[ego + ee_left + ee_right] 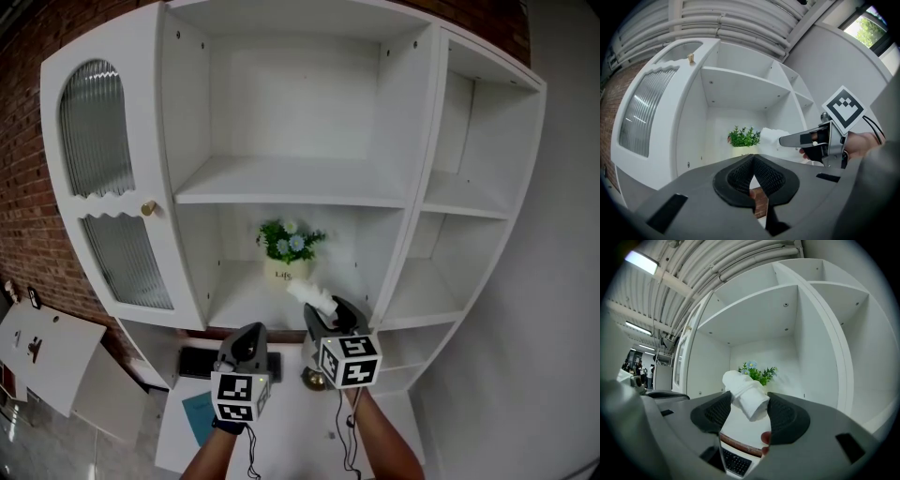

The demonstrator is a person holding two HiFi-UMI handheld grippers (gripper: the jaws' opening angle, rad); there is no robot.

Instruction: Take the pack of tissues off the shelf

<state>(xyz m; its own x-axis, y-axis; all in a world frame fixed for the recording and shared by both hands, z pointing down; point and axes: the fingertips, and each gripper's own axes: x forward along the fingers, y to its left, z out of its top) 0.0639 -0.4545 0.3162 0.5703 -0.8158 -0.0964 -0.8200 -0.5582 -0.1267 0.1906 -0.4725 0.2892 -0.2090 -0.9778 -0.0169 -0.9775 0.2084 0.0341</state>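
The pack of tissues [312,297] is white and soft, and it hangs in front of the lower middle shelf [248,305] of a white cabinet. My right gripper [328,313] is shut on it; in the right gripper view the pack [746,397] sits tilted between both pads. The left gripper view shows the same pack [771,135] at the tip of my right gripper [790,139]. My left gripper [250,332] is lower and to the left, shut with nothing in it [752,160].
A potted plant [289,247] with blue flowers stands at the back of the same shelf. The cabinet door [112,187] with ribbed glass is to the left. Below are a dark keyboard [200,361], a blue booklet [199,413] and a small brass object [313,379].
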